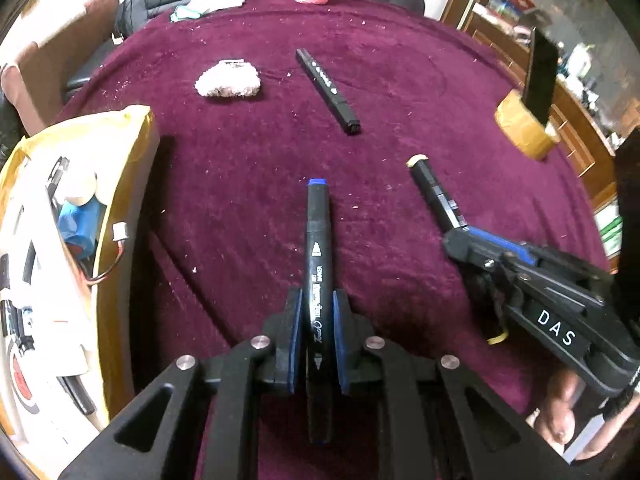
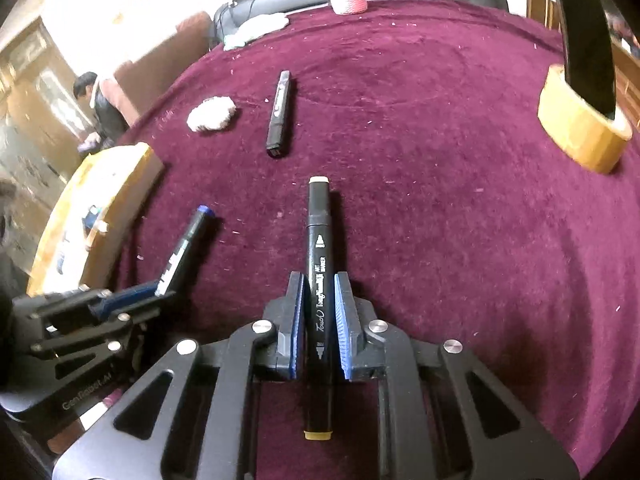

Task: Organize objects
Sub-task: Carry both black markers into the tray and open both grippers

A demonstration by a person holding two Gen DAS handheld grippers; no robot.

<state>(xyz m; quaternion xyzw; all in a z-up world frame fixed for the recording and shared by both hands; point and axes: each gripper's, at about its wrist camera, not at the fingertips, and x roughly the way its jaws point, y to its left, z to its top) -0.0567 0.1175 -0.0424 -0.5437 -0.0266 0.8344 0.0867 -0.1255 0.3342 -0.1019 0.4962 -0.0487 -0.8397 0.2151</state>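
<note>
The left tongs (image 1: 316, 324) clamp a blue-capped marker (image 1: 318, 248), long axis running straight ahead, blue cap toward twelve o'clock above the maroon desk (image 1: 400, 80); the right tongs (image 2: 318, 312) clamp a cream-capped marker (image 2: 319, 248) likewise, pale cap toward twelve; farther off at twelve a third black marker (image 2: 279, 114) lies flat; a cardboard box (image 1: 120, 208) sits at nine, a tape roll (image 2: 580, 132) at two.

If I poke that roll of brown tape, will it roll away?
Probably not. The roll of brown tape lies flat on its side on the fuzzy purple tablecloth, so it would likely slide a little. The dark phone standing in its hole might tip over, though.
</note>
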